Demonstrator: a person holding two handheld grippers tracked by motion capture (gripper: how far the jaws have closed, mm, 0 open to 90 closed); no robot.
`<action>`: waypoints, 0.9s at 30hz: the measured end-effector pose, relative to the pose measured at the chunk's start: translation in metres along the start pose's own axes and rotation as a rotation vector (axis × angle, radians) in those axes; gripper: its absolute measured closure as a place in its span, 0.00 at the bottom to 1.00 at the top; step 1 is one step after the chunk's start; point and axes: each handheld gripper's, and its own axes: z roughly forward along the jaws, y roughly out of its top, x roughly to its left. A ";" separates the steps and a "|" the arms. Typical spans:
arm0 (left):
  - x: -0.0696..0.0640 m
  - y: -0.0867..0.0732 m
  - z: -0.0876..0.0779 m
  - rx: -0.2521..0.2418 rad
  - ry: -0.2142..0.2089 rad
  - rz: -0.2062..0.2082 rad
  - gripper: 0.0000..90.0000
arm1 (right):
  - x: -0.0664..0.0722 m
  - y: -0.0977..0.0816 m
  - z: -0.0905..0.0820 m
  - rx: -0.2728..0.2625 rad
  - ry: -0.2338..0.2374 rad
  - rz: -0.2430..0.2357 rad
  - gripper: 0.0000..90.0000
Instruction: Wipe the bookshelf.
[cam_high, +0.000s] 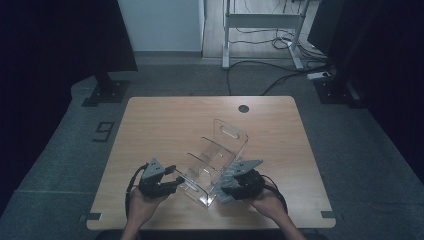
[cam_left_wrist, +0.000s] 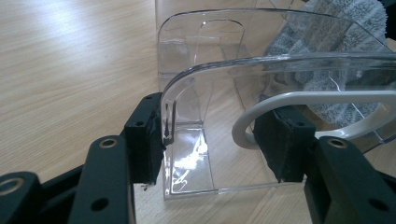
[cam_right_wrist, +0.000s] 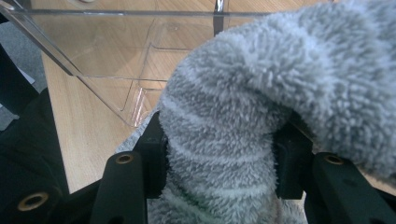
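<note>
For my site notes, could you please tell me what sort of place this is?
Probably a lab or recording workspace: a light wooden table on grey carpet, black stands beside it, and loose cables under a white metal desk frame behind.

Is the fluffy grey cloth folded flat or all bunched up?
Bunched up. The grey cloth bulges in a thick wad between the right gripper jaws.

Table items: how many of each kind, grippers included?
Clear acrylic organiser: 1
Grey fluffy cloth: 1
Handheld grippers: 2, left gripper and right gripper
Total: 4
</note>
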 end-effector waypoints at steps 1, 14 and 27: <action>0.000 0.000 0.000 0.000 0.000 0.000 0.49 | 0.000 0.000 0.001 0.001 0.000 -0.001 0.55; 0.000 0.000 0.001 -0.004 0.003 -0.004 0.49 | -0.002 -0.004 0.023 0.080 -0.020 -0.017 0.55; 0.000 -0.001 0.001 -0.009 0.008 -0.009 0.49 | -0.001 -0.008 0.036 0.125 -0.038 -0.015 0.55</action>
